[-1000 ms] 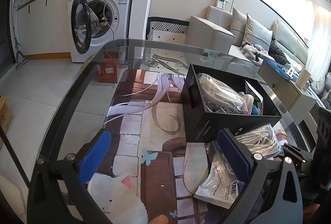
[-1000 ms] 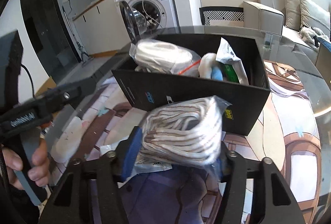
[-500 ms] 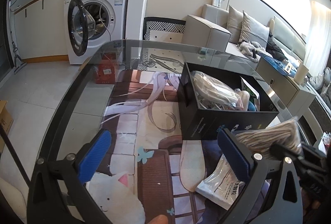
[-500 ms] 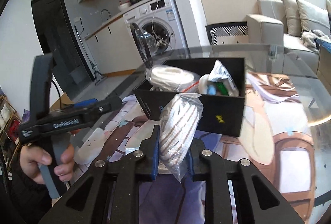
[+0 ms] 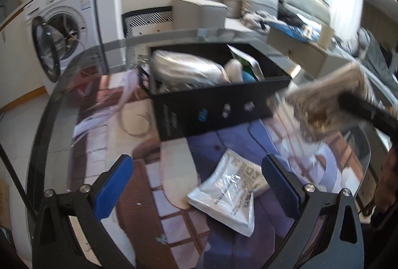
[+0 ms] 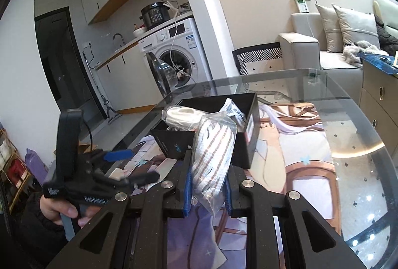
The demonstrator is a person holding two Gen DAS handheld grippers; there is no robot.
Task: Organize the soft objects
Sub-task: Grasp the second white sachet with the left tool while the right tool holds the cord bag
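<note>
Gripping nearest the lens, the right gripper (image 6: 207, 190) has its blue pads pressed on a clear plastic bag of white-and-brown striped soft cord (image 6: 215, 152), pinched low so most of the bundle stands up above the jaws, clear of the table. The bag looks light and squashy; the film is probably slippery, so a pinch across the thick middle of the bundle should hold better than one on loose plastic.

Left gripper (image 5: 196, 187): jaws spread wide, nothing between them, hovering over the glass round table (image 6: 353, 134) with its printed cartoon mat. Just beyond its fingers a flat clear packet with printed text (image 5: 228, 194) lies on the mat, not yet picked up. Thin, crinkly, likely limp; best taken by an edge or corner that stands off the surface.

Further on, the open black rectangular box (image 6: 250, 134) sits on the mat, already holding a bagged white bundle (image 6: 180, 116) and other packets. Held bag is in front of the box's near wall, not yet over the opening.

Beyond: a white washing machine (image 6: 179, 57) with its door open, and a grey sofa (image 6: 323, 45).
</note>
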